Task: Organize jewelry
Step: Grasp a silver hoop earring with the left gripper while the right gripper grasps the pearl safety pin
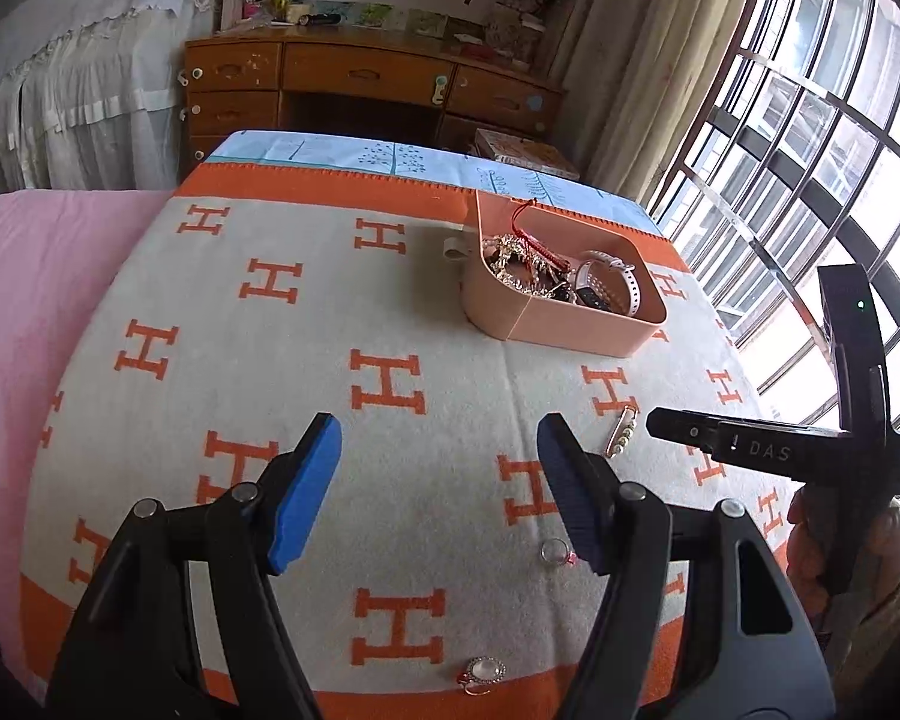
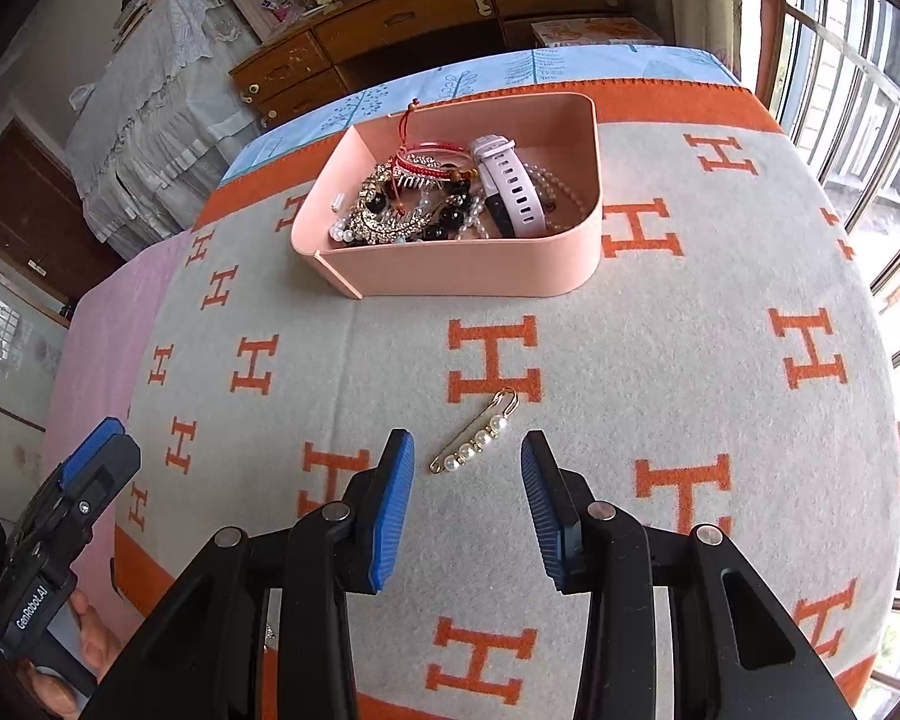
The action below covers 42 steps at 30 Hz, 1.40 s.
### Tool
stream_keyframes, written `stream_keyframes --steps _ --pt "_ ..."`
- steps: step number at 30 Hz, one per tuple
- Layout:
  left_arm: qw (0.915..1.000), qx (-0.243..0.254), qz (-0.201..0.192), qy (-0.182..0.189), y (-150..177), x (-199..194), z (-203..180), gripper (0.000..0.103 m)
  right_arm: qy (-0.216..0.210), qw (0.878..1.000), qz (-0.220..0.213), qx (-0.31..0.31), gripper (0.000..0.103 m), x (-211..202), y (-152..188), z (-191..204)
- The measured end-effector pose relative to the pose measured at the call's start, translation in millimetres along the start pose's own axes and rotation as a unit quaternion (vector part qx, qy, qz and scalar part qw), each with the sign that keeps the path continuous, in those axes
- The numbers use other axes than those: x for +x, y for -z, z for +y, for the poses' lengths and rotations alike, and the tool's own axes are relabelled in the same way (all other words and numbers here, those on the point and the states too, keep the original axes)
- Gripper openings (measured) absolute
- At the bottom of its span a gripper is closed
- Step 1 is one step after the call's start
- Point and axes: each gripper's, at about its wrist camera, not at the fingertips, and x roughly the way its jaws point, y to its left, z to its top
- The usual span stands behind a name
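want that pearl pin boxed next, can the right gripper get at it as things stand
Probably yes. The pearl brooch pin lies alone on the blanket, just ahead of the open right gripper, nothing between them; the left gripper stays off to the side.

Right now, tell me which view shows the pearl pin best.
The right wrist view: the pearl pin lies whole and sharp on the blanket, just ahead of the open right gripper. The left wrist view shows it small and slanted, beside the right gripper's tip.
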Motion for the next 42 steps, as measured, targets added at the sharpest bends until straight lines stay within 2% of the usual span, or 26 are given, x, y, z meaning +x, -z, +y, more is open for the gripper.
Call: stream_keyframes --steps 8,10,14,16,22,26,29,33,36,38,40,42 --pt "0.9999 0.000 0.013 -0.007 11.3 1.8 9.6 0.065 0.047 0.998 0.037 -0.003 0.036 39.9 -10.3 9.5" --pt "0.9998 0.005 0.016 -0.007 14.5 -0.9 10.2 0.065 0.068 0.997 0.031 -0.015 0.032 45.1 -10.5 13.5" --pt "0.9991 0.016 0.037 0.011 26.3 -6.4 12.1 0.065 0.102 0.993 0.020 -0.056 0.016 49.5 -9.1 26.1" --pt "0.9982 0.021 0.051 0.021 34.9 -8.3 13.6 0.065 0.112 0.990 0.013 -0.078 0.015 49.2 -6.7 33.2" --pt "0.9942 0.028 0.088 0.055 66.0 -16.2 12.8 0.065 0.080 0.993 0.009 -0.087 0.009 43.8 6.9 37.5" --pt "0.9910 0.059 0.096 0.073 82.8 -20.7 -1.8 0.065 0.060 0.994 0.003 -0.086 0.007 35.8 21.9 33.8" --pt "0.9894 0.092 0.096 0.059 93.5 -16.8 -16.5 0.065 0.049 0.995 -0.003 -0.087 0.008 29.0 33.7 31.0" --pt "0.9866 0.111 0.106 0.054 102.1 -5.1 -29.8 0.065 0.046 0.995 -0.010 -0.090 0.008 21.3 49.5 26.3" --pt "0.9848 0.123 0.111 0.052 104.7 1.5 -35.8 0.049 0.038 0.996 -0.012 -0.085 0.008 17.1 58.7 20.3" --pt "0.9834 0.128 0.118 0.052 105.5 6.2 -37.6 0.035 0.033 0.996 -0.012 -0.078 0.008 15.3 63.8 15.6" --pt "0.9821 0.134 0.122 0.051 106.7 9.4 -39.5 0.034 0.027 0.997 -0.016 -0.073 0.008 13.4 67.3 10.9" --pt "0.9804 0.143 0.124 0.055 107.8 11.0 -41.5 0.027 0.024 0.997 -0.019 -0.070 0.008 11.4 68.7 7.0"
